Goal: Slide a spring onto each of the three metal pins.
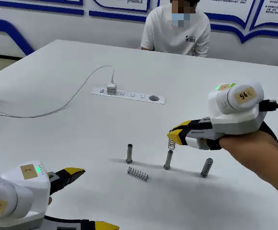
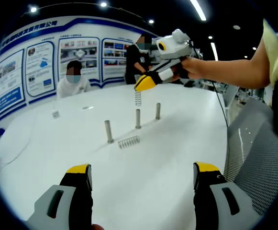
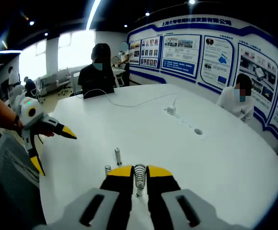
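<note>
Three metal pins stand in a row on the white table (image 1: 57,72). The left pin (image 1: 129,153) (image 2: 109,131) (image 3: 117,156) is bare. The right pin (image 1: 206,167) (image 2: 158,111) wears a spring. My right gripper (image 1: 173,136) (image 2: 146,82) (image 3: 139,171) is shut on a spring (image 1: 171,144) (image 2: 138,97) (image 3: 139,175), held upright just above the middle pin (image 1: 168,159) (image 2: 138,119). A loose spring (image 1: 138,173) (image 2: 128,142) lies flat in front of the pins. My left gripper (image 1: 93,197) (image 2: 142,167) (image 3: 55,151) hovers open and empty near the table's front left.
At the back of the table lies a white power strip (image 1: 129,95) with a plugged charger (image 1: 111,88); its cable (image 1: 57,109) trails left. A person in a white shirt (image 1: 177,28) sits across the table. Another person (image 3: 96,72) sits farther round it.
</note>
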The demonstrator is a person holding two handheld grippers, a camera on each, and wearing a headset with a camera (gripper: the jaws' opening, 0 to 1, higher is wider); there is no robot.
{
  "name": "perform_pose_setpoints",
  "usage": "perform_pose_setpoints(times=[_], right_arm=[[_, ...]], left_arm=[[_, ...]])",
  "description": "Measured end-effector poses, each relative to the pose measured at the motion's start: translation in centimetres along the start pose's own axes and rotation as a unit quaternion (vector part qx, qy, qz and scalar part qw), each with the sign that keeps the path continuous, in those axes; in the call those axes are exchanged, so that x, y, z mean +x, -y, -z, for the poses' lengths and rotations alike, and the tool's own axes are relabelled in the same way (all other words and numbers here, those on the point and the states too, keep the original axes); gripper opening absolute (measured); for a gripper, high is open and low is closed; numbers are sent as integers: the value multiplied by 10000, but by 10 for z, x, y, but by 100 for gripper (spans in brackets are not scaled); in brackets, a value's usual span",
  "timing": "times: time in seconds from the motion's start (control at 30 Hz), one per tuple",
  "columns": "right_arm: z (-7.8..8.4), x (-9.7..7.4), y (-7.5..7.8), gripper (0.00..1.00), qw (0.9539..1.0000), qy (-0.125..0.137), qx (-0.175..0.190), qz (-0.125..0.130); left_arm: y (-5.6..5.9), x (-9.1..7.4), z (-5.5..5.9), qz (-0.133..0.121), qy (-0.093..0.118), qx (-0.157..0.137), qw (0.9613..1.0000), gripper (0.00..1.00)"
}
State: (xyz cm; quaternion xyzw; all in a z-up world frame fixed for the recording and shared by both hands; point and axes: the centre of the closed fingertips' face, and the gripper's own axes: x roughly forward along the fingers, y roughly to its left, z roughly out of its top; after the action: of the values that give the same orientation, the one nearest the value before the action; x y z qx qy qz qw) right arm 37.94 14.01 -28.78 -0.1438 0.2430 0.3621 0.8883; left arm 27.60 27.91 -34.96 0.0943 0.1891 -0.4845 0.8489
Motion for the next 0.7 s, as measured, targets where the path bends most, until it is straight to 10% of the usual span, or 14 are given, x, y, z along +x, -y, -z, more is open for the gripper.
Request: perform_pose_setpoints(times=[0.7], right_arm=[[10, 7, 7, 12, 9999, 24, 165, 37]], left_arm=[[-2, 0, 5, -12, -43, -31, 10000, 89]])
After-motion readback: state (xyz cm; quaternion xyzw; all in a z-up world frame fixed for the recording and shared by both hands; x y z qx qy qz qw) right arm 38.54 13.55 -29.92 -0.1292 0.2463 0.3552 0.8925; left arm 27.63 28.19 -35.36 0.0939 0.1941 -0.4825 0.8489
